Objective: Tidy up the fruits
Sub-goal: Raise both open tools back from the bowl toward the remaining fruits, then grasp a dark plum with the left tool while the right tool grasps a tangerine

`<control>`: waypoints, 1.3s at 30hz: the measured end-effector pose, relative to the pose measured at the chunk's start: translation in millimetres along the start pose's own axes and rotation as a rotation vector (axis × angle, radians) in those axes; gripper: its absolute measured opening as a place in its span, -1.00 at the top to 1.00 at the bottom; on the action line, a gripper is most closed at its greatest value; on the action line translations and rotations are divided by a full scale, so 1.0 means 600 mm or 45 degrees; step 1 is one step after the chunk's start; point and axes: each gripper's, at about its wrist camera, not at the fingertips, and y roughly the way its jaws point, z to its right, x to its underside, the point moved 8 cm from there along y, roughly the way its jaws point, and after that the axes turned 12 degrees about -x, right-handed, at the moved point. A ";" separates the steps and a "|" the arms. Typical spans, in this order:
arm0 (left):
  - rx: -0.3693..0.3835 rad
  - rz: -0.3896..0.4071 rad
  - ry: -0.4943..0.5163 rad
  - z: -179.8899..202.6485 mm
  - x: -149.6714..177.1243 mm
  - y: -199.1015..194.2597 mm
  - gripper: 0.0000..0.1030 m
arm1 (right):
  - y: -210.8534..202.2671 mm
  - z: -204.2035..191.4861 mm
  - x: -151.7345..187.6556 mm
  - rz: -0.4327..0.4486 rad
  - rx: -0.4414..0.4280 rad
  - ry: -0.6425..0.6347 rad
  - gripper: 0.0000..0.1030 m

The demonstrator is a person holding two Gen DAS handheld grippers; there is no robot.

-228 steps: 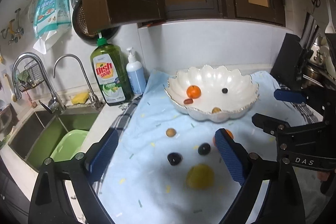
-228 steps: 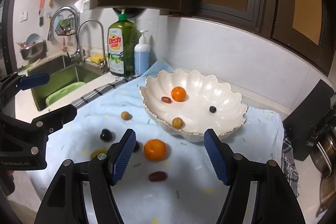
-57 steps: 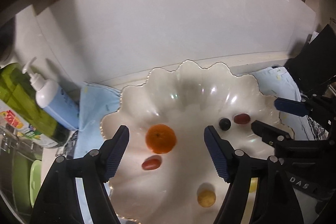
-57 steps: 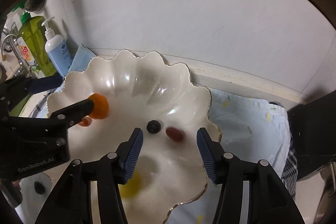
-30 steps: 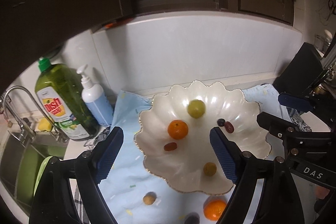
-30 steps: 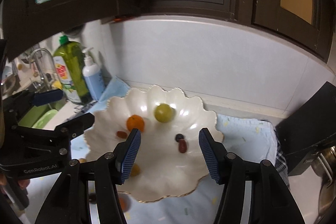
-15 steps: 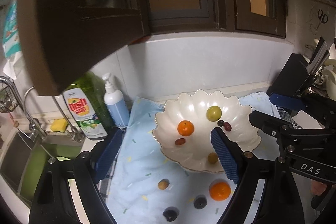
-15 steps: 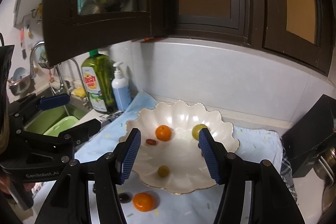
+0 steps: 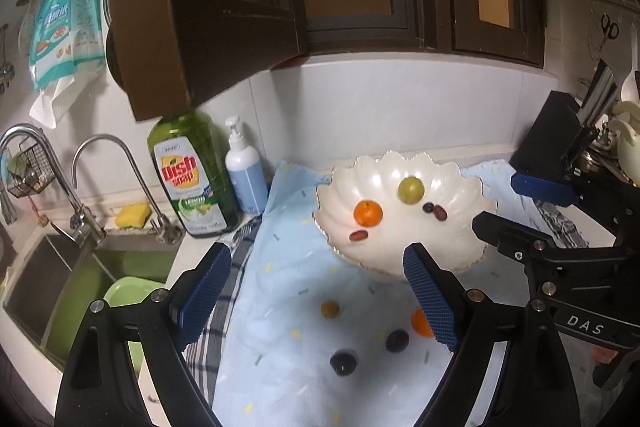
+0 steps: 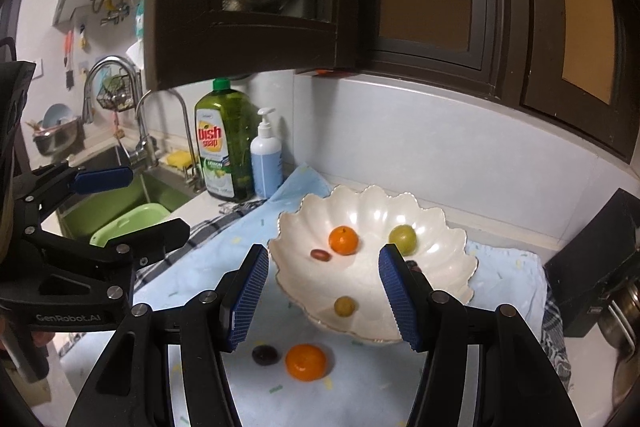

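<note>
Both jaws stand spread and empty: left gripper and right gripper hover above the cloth; the bowl holds several fruits; we judge an orange, two dark plums and a small brown fruit outstanding; we advise descending squarely over the orange, closing gently lest it roll.

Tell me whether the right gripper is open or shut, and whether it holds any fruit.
Open and empty. The right gripper has its blue fingers spread wide apart, with only the white scalloped bowl visible through the gap; nothing sits between them.
</note>
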 end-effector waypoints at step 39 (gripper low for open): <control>-0.058 -0.118 0.067 0.039 0.193 0.057 -0.71 | 0.071 -0.009 0.180 -0.206 -0.007 0.040 -0.14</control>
